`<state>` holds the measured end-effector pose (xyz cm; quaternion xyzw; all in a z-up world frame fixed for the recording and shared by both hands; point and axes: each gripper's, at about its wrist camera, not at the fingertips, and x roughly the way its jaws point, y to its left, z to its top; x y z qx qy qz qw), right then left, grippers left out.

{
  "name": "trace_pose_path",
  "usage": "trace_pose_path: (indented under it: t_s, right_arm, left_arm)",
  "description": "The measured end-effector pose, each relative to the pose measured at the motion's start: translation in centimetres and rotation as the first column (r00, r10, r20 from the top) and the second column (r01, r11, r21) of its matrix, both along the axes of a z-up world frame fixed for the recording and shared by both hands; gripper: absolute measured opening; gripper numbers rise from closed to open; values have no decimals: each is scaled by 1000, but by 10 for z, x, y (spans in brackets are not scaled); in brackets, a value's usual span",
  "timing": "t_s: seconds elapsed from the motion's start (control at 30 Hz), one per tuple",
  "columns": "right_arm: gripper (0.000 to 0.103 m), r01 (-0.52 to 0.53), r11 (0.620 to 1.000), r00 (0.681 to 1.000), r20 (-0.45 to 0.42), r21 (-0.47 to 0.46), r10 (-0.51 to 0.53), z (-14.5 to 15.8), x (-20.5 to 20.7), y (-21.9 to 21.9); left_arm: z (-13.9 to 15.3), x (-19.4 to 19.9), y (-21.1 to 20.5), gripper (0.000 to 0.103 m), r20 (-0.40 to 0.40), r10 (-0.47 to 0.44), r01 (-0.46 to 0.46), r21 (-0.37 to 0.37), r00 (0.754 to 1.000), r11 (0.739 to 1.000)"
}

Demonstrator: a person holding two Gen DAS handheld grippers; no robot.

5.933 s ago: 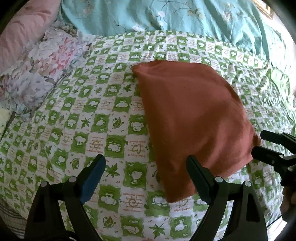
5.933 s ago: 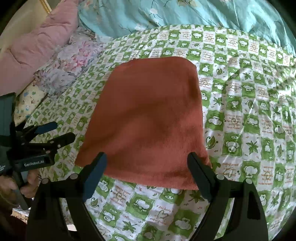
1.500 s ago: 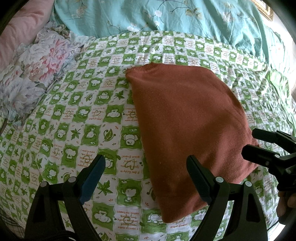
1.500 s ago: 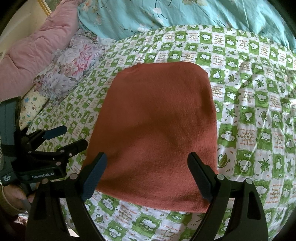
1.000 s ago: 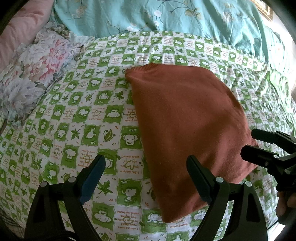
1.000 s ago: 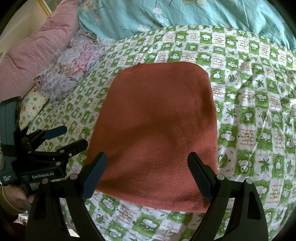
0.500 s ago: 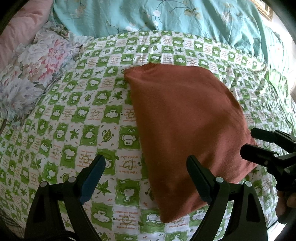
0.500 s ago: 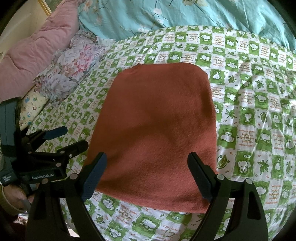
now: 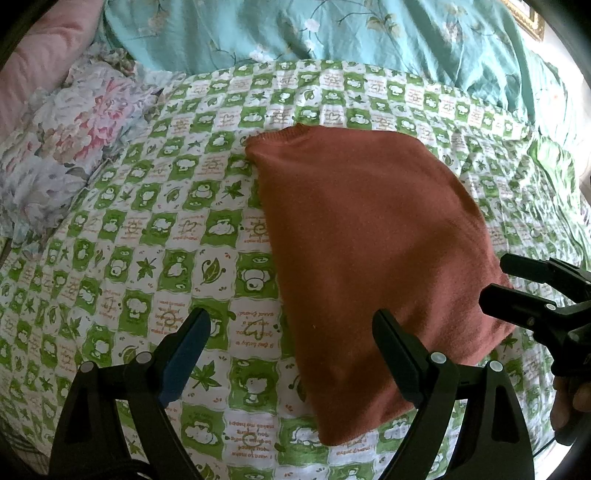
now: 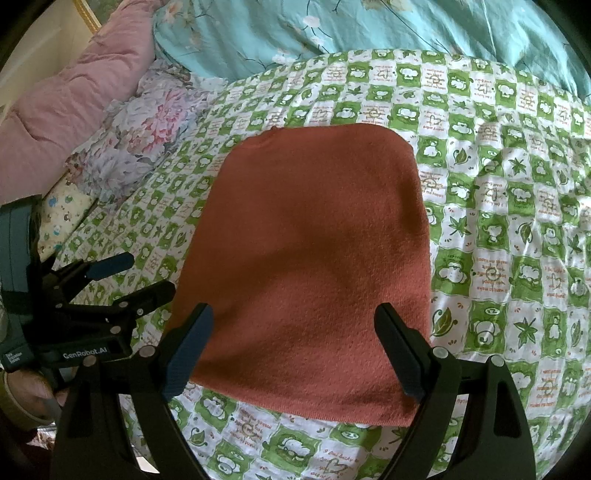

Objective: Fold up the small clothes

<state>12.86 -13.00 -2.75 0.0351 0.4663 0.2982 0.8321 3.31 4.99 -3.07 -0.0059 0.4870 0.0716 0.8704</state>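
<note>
Rust-coloured knit – that is our garment [image 10: 310, 266], lying flat as a compact, roughly rectangular packet in the middle of the green-and-white checked bedspread [image 10: 517, 229]. No sleeves or loose flaps show, and the ribbed edge sits at the far left corner, so we judge the main folds done. What may be left is one more halving or a last smoothing; a faint soft dent crosses the middle of the cloth, and the near hem curls slightly.

We hold both tools just above the near side of the packet. Our left gripper [image 9: 291, 347] has its jaws spread wide, with nothing between them; its right finger overlaps the garment's near left corner in the view, though we cannot tell whether it touches. Our right gripper [image 10: 295, 343] is likewise spread and empty, its fingers straddling the near hem. Each tool also shows from the side in the other's camera, jaws parted there too.

Beyond the bedspread lie a teal floral quilt [image 9: 332, 33], a flowered pillow [image 9: 62, 147] and a pink quilted cover [image 10: 66, 103] – all well apart from the garment. We see no other small clothes waiting.
</note>
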Motion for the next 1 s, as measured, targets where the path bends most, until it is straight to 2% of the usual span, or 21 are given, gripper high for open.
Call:
trace_pose_path:
  t_s: [1.0]
  right_arm:
    - [89, 18, 1000, 1000, 19, 4, -18, 6, 12, -2]
  left_arm:
    - [7, 13, 17, 90, 23, 12, -12, -10, 1000, 1000]
